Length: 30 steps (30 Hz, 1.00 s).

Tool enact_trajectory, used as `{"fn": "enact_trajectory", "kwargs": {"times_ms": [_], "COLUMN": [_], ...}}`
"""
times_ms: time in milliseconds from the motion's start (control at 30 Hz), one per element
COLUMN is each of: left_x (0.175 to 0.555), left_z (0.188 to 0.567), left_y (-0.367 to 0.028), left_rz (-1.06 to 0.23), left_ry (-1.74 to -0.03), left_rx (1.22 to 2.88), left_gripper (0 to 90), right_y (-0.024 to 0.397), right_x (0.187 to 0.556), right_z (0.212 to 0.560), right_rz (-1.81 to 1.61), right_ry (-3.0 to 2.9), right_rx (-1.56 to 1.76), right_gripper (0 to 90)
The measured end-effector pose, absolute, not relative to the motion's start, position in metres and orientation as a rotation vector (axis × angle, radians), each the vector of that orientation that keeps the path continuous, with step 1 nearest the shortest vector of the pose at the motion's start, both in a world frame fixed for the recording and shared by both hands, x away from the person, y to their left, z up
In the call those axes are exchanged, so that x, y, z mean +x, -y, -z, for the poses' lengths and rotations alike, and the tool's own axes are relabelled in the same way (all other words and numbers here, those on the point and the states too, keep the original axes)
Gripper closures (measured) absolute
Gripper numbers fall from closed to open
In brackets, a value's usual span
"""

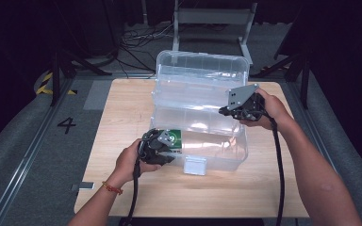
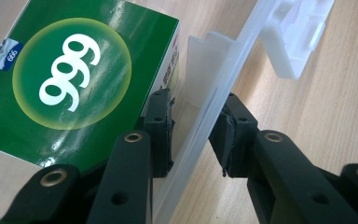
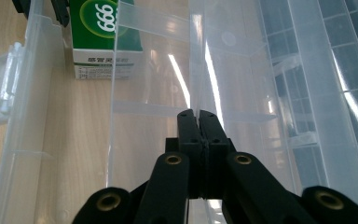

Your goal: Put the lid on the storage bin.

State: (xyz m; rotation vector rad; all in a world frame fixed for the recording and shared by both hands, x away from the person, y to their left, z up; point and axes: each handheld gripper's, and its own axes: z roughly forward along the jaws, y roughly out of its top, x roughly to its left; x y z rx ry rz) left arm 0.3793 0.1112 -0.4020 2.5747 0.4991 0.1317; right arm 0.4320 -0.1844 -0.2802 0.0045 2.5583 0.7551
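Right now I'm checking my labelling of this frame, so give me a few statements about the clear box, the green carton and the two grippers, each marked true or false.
1. The green carton lies inside the clear plastic box. True.
2. The right gripper has its jaws wide apart. False: they are closed together, with nothing seen between them.
3. The left gripper has its jaws on either side of the box's front wall. True.
4. The box's lid is shut. False: it stands open at the back.
5. The carton is printed with 999. True.
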Motion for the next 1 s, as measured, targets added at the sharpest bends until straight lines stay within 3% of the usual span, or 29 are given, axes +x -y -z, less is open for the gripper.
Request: {"fn": "enact_trajectory", "kwargs": {"times_ms": [1000], "left_x": [0.364], "left_z": [0.404], "left_y": [-0.111], "left_rz": [-0.174], "left_ry": [-0.530], "left_rx": [2.537], "left_gripper": [68.4], "right_y": [0.193], "right_x": [0.400], "right_z": [0.297], "right_rz": [-0.859], "right_ry": [-2.544], "right_rx": [0.012], "right_gripper": [88.6]}}
